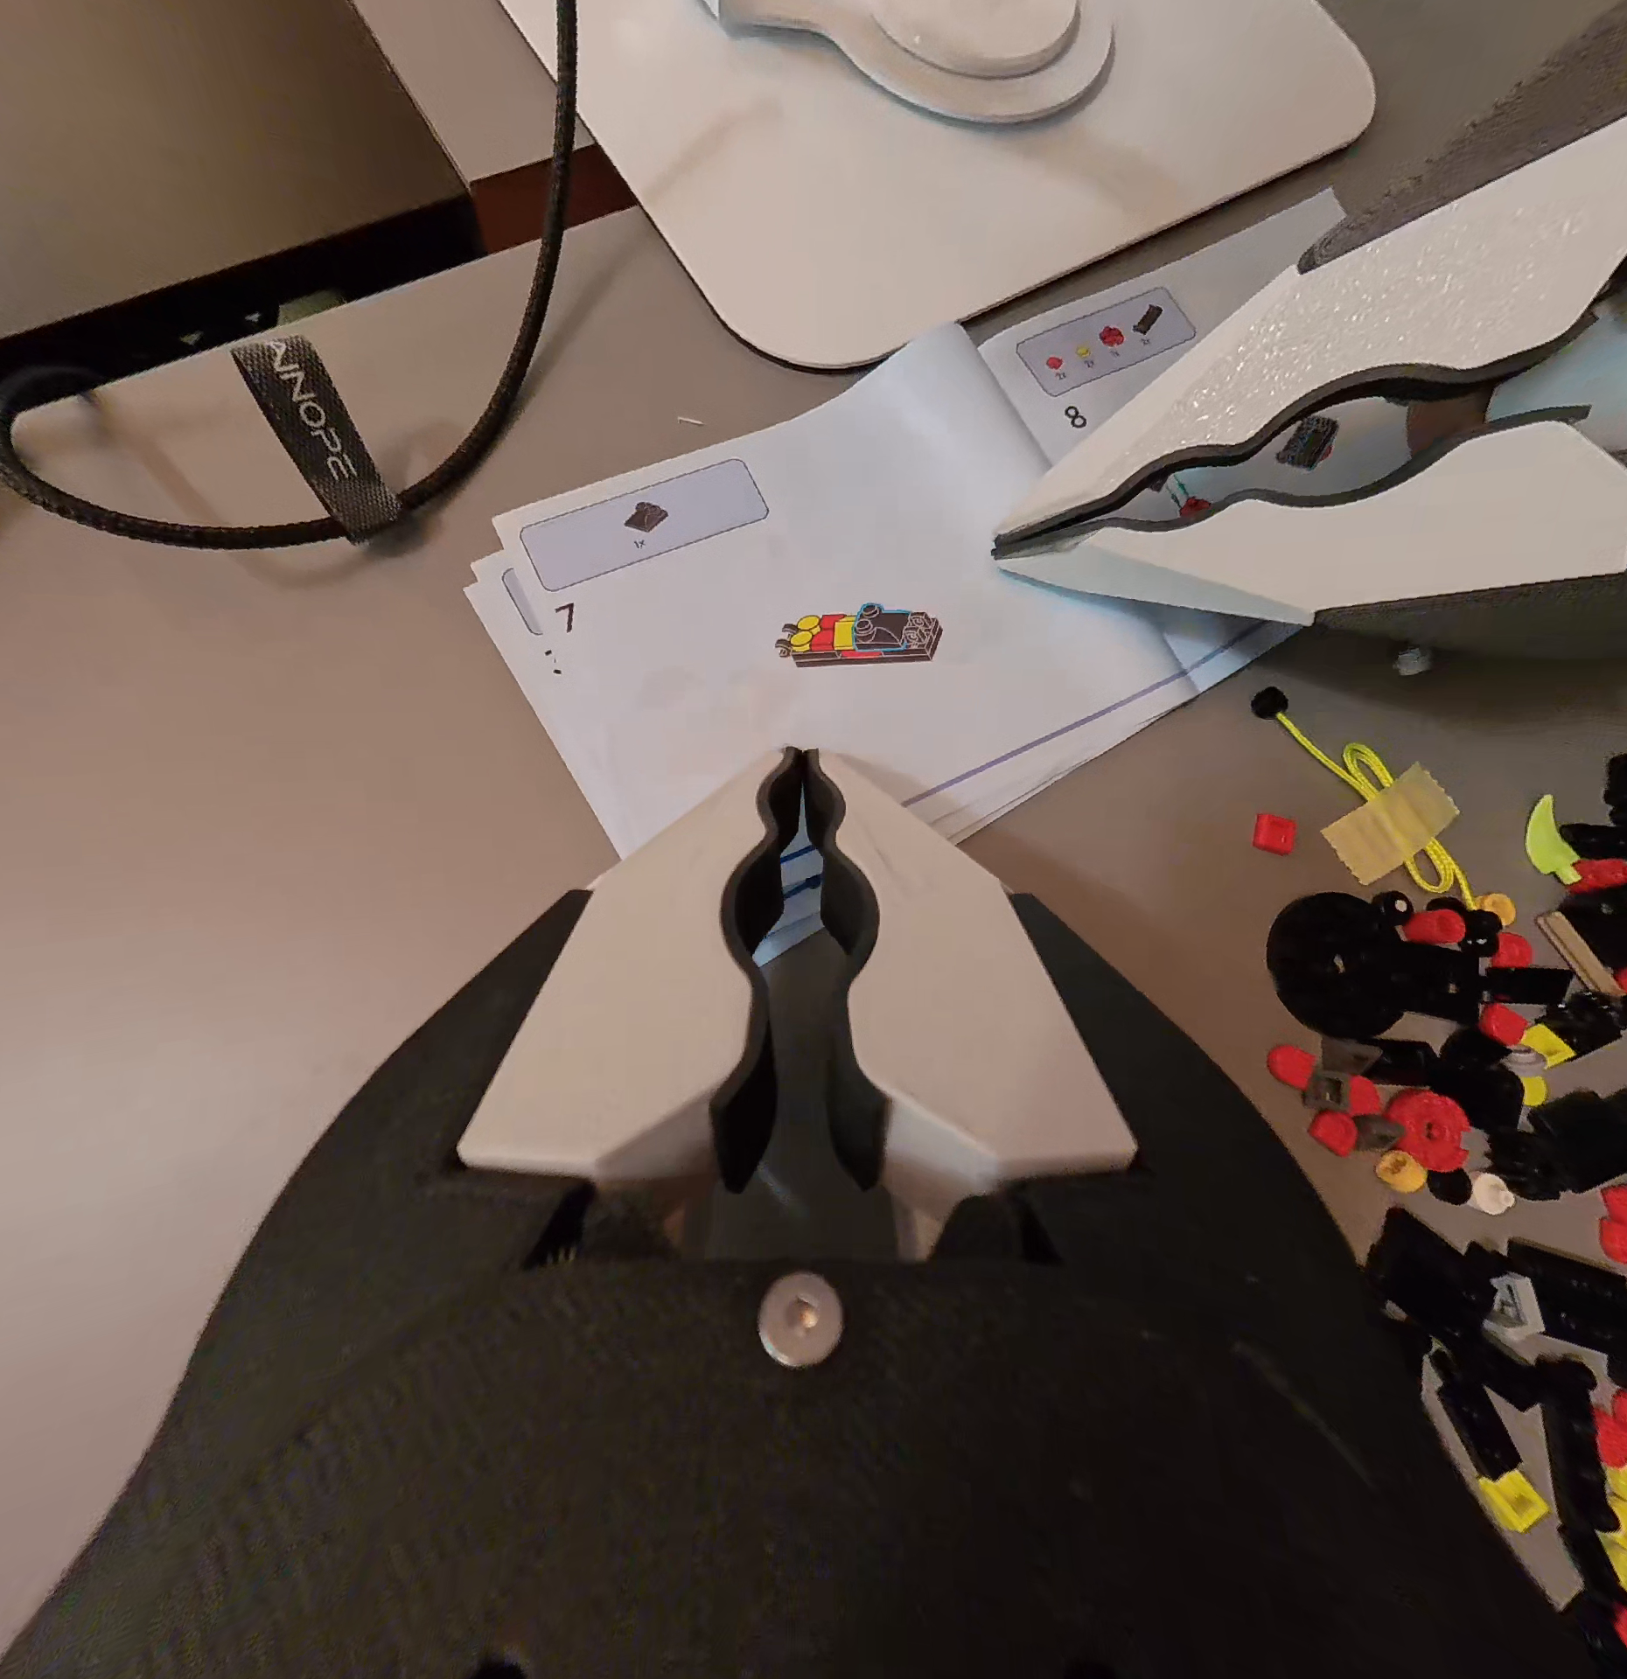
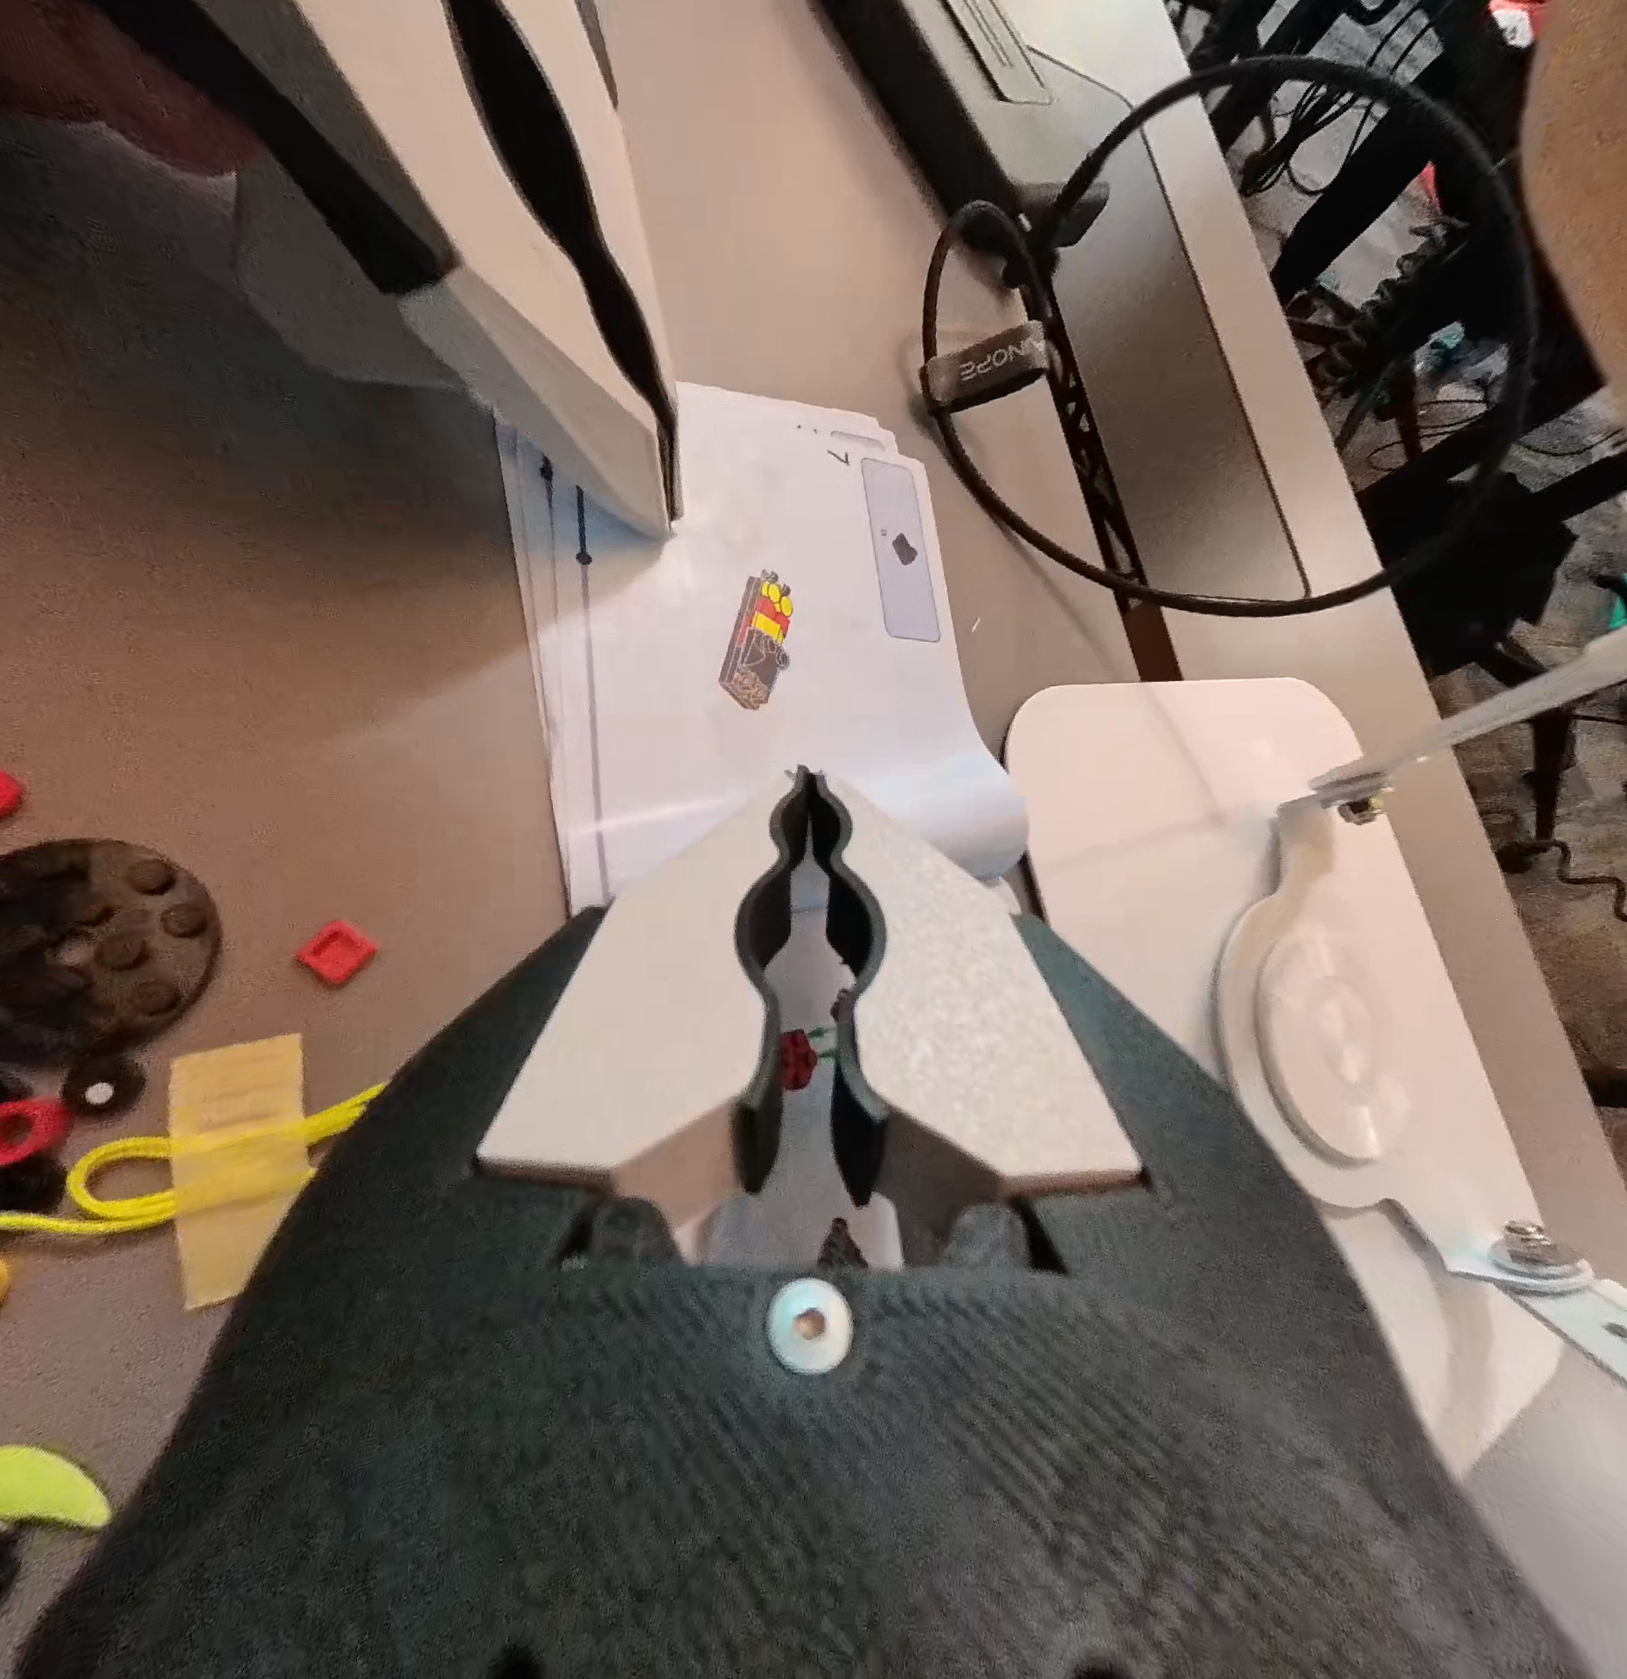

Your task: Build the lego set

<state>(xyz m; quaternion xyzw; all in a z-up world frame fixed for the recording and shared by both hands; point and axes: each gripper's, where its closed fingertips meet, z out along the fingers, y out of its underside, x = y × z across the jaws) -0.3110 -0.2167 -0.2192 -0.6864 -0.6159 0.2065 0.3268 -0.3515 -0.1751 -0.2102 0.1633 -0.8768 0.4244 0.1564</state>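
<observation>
The open instruction booklet (image 1: 883, 509) lies flat on the table, showing two build steps. My left gripper (image 1: 799, 752) is shut and empty, with its tips over the booklet's near edge. My right gripper (image 1: 1001, 545) is shut and empty, with its tips on the booklet's right page. In the right wrist view the right gripper (image 2: 805, 777) is shut over the booklet (image 2: 819, 709), and the left gripper (image 2: 669, 518) comes in from the upper left. A pile of loose black, red and yellow lego pieces (image 1: 1473, 1090) lies to the right.
A white monitor stand base (image 1: 883, 182) sits behind the booklet, and a black cable (image 1: 537, 300) loops at the far left. A red tile (image 1: 1273, 833), a taped yellow string (image 1: 1391, 818) and a black round plate (image 2: 92, 945) lie near the pile. Spacing between my two grippers at the tips: around 7 cm. It is some 9 cm from my right tips to the red tile (image 1: 1273, 833). My right wrist view (image 2: 342, 946) looks at it from another angle.
</observation>
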